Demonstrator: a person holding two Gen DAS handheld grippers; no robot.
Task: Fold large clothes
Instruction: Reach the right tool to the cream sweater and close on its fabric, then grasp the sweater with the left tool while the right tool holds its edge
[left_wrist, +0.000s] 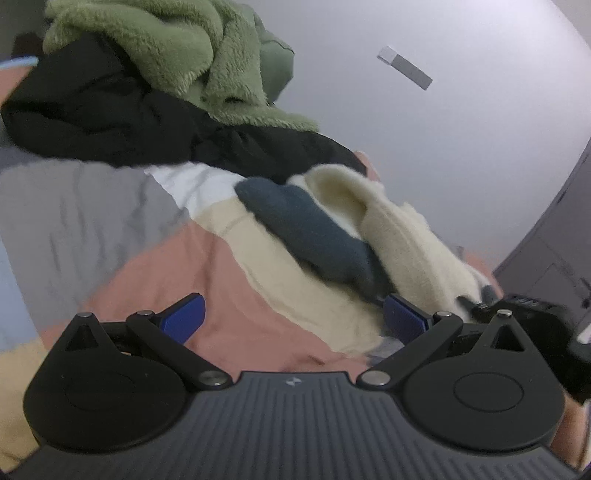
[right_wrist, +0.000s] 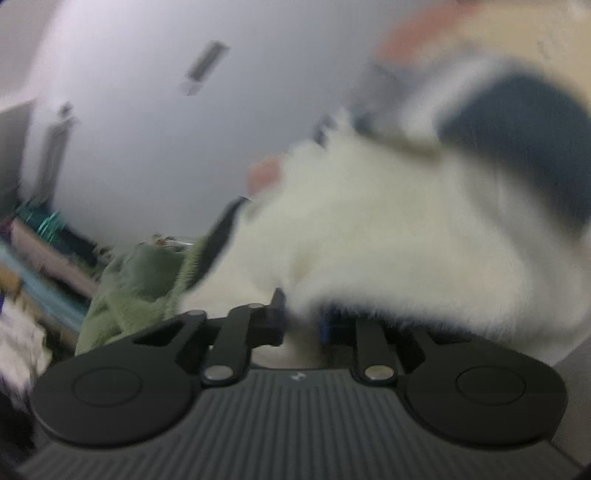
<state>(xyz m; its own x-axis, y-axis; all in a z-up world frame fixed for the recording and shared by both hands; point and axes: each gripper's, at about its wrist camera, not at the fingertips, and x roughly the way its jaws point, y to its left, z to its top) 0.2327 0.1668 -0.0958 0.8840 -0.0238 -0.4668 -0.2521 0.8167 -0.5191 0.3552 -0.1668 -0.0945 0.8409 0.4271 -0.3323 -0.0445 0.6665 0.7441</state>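
On a bed covered by a patchwork spread of grey, pink, cream and white panels (left_wrist: 92, 221), a heap of two unfolded garments sits toward the far left corner: a black padded coat (left_wrist: 96, 110) with a shaggy green fleece jacket (left_wrist: 155, 48) piled on top. Nearer the middle lies the piece in hand, a cream fleece garment with a dark blue panel (left_wrist: 388, 225), crumpled along the bed's right side and not yet laid flat. The left gripper (left_wrist: 291, 317) hovers low over the pink panel with its blue-padded jaws spread wide and nothing between them, the garment's hem just beside its right finger. The right gripper (right_wrist: 301, 317), seen in a blurred view, has its jaws drawn nearly together on the garment's cream pile, which spills over them; the grip appears made, though blur hides the pads. Count: three garments in view, none folded. The work looks barely begun, with one corner seized, the other still to catch, and spreading and folding all ahead.
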